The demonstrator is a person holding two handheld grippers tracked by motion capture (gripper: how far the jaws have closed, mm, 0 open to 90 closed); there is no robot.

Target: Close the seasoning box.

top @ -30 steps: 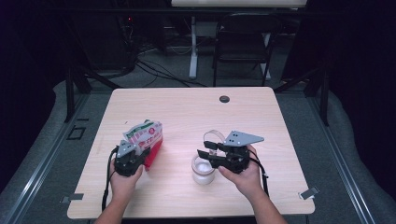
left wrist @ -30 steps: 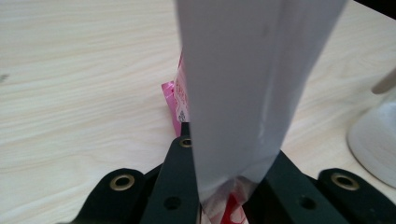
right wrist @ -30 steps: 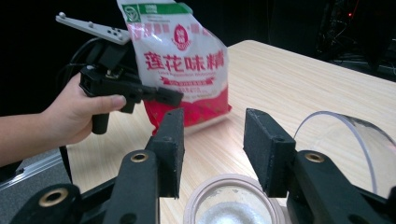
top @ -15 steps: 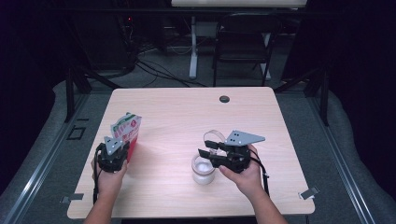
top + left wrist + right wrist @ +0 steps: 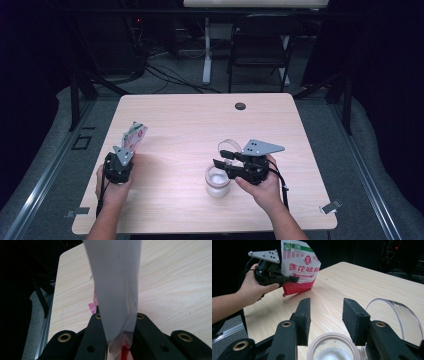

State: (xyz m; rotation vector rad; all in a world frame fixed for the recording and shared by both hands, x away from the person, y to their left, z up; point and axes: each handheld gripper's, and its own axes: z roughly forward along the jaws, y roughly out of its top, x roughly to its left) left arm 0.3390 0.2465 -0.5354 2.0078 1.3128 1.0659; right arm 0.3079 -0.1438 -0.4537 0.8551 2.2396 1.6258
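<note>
A white pouch [image 5: 135, 136] with red and green print stands tilted up near the table's left edge, with my left gripper [image 5: 127, 151] shut on its lower end. In the left gripper view the pouch [image 5: 115, 277] rises out of the closed left gripper [image 5: 117, 325]. The right gripper view shows the pouch [image 5: 299, 262] and that left gripper [image 5: 287, 278] farther off. A round jar [image 5: 218, 182] of white powder stands front centre with its clear lid [image 5: 227, 145] flipped up. My right gripper [image 5: 220, 164] hovers open over the jar [image 5: 333, 347], jaws apart above the rim, nothing between its pads [image 5: 305, 315].
The wooden table [image 5: 200, 125] has a small black round cap [image 5: 240, 106] near its far edge. A dark folding chair [image 5: 265, 40] and cables stand behind the table. The table's left edge lies close to my left hand.
My left hand has carried the pouch leftward, away from the jar and toward the table's left edge. The right gripper and the jar have kept still.
</note>
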